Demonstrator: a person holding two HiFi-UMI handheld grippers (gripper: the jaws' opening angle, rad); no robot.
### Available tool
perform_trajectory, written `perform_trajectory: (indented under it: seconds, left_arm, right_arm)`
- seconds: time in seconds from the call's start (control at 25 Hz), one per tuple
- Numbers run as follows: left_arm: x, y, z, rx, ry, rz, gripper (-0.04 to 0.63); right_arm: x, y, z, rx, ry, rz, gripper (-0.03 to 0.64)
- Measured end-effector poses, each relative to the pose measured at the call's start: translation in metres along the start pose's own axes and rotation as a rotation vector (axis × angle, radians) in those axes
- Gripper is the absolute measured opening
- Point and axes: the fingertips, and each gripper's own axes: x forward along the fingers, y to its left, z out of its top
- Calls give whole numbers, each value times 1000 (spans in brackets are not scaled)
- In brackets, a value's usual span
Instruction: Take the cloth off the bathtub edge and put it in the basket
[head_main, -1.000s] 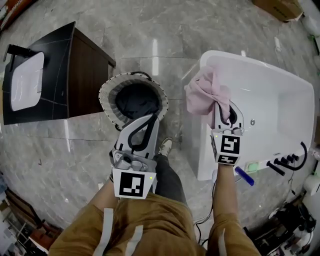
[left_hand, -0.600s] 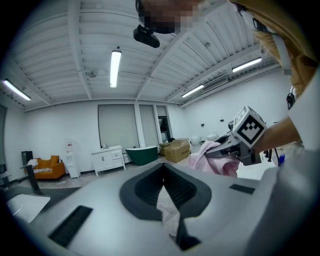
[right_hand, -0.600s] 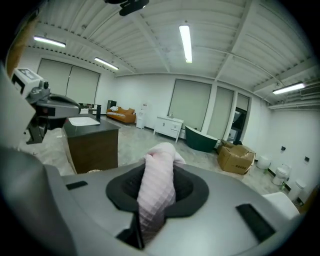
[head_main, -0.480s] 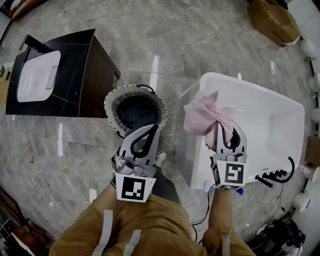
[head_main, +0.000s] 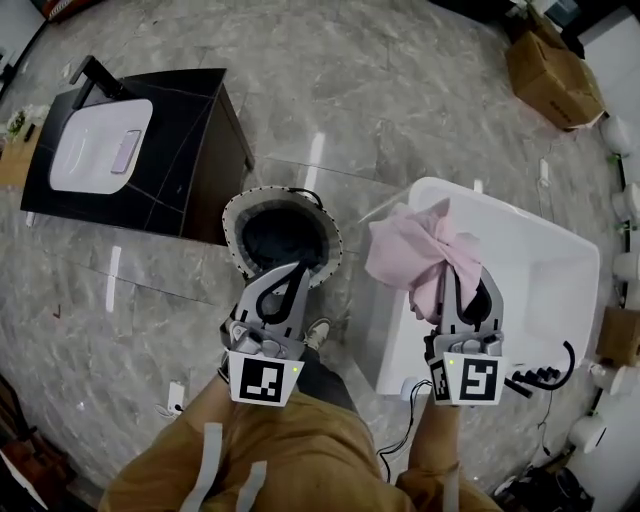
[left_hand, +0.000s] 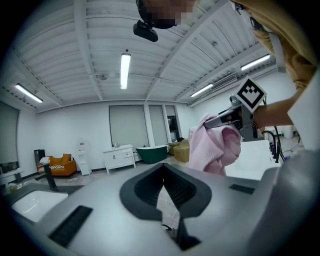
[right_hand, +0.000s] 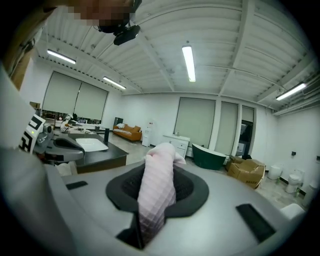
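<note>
Right tool (head_main: 455, 288) clenched on pink waffle-weave cloth (head_main: 415, 255), which bunches at its 12 o'clock; left tool (head_main: 299, 270) closed, empty.

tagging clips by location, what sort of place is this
Likely a bathroom-fixtures showroom, not a home bathroom: a white bathtub stands on an open marble-look floor near a dark vanity with a basin, and a green tub sits farther off.

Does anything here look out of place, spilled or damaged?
Nothing stands out. The pink cloth hangs bunched from the right gripper, above the bathtub corner, and the basket stands upright on the floor. No spill or damage shows.
</note>
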Motion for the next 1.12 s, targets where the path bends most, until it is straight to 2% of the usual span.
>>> perform_trajectory:
  seconds: [0.44, 0.8, 1.12]
  left_arm:
    - [-35, 37, 33, 17, -17, 109, 5]
    - [-74, 63, 57, 40, -14, 232, 5]
    - [-110, 87, 54, 38, 2, 345, 5]
  right_arm:
    - [-33, 21, 114, -8, -181, 82, 84]
    - [-45, 68, 177, 1, -314, 267, 84]
    - [-42, 114, 205, 22, -392, 429, 84]
